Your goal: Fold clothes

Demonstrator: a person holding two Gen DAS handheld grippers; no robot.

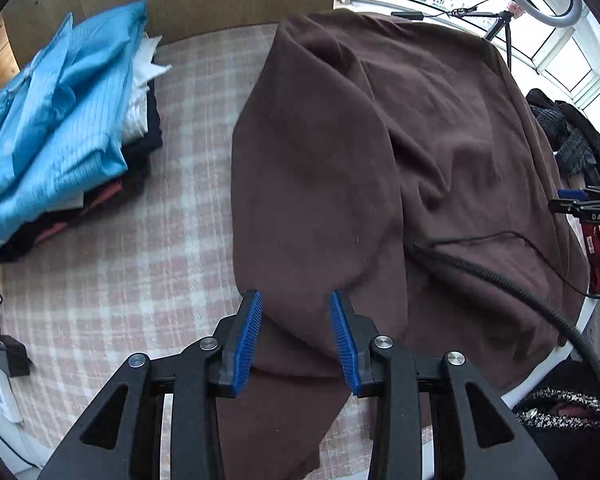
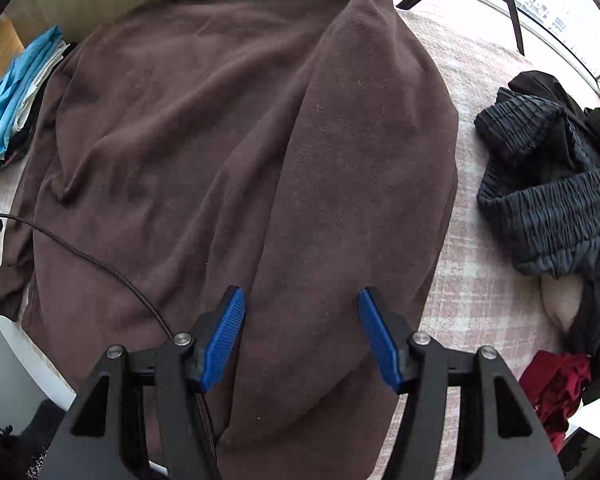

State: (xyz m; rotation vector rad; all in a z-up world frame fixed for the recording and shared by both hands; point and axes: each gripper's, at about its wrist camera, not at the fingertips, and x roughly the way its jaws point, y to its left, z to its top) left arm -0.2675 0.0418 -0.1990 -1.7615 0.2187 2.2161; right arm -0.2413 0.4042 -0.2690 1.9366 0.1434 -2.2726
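A large brown fleece garment (image 1: 380, 152) lies spread on the pink-and-white checked surface (image 1: 140, 260), its long sides folded in over the middle. My left gripper (image 1: 295, 296) points down over the garment's left folded strip. Its blue pads (image 1: 249, 336) stand apart and open, with cloth beneath them but nothing pinched. In the right wrist view the same brown garment (image 2: 220, 140) fills the picture. My right gripper (image 2: 300, 292) hangs above its right folded strip, jaws wide and open, and grips nothing.
A stack of folded clothes (image 1: 60, 120) with a light blue piece on top sits at the far left. An unfolded pile of dark clothes (image 2: 552, 184) and a red garment (image 2: 556, 392) lie at the right. A black cable (image 1: 500, 276) crosses the brown garment. A tripod (image 1: 504, 28) stands by the window.
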